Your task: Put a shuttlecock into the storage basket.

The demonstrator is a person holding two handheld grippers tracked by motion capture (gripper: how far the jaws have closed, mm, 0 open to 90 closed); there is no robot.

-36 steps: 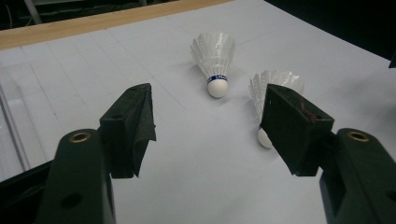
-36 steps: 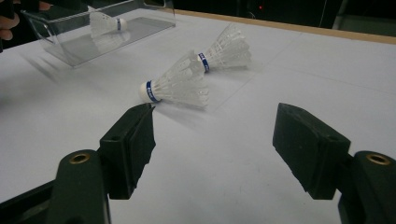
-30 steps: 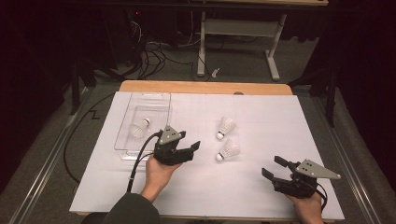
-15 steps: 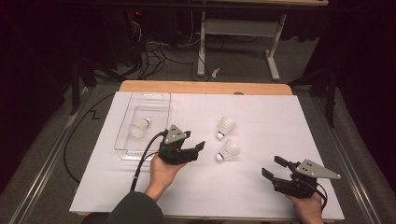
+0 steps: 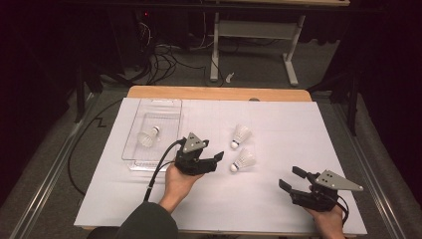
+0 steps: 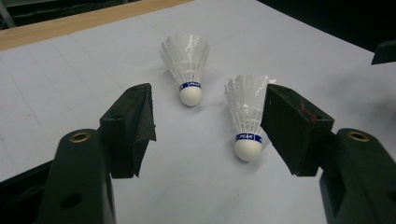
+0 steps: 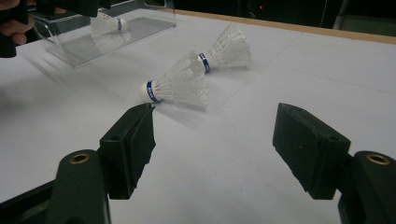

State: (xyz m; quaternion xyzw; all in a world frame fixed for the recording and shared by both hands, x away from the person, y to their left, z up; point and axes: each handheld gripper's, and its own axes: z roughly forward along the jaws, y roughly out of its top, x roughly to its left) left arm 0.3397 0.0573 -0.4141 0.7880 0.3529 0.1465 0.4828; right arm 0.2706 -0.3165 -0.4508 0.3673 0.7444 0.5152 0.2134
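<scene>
A: Looking along the left gripper (image 5: 215,160), how much room is there at the nearer white feathered shuttlecock (image 6: 246,116)?

B: Little on one side. Its jaws are spread wide and grasp nothing; the right jaw sits just beside the feather skirt, and the other white feathered shuttlecock (image 6: 186,65) lies close behind, cork tips toward the gripper.

A: And the edges?

B: Both shuttlecocks lie mid-sheet on the white paper-covered table (image 5: 278,119), well clear of every border. The clear plastic tray (image 5: 164,107) at the left holds a third white shuttlecock (image 5: 148,137).

A: The right gripper (image 5: 292,179)?

B: Released too, jaws apart, near the table's front edge, with bare sheet between it and the shuttlecocks.
</scene>
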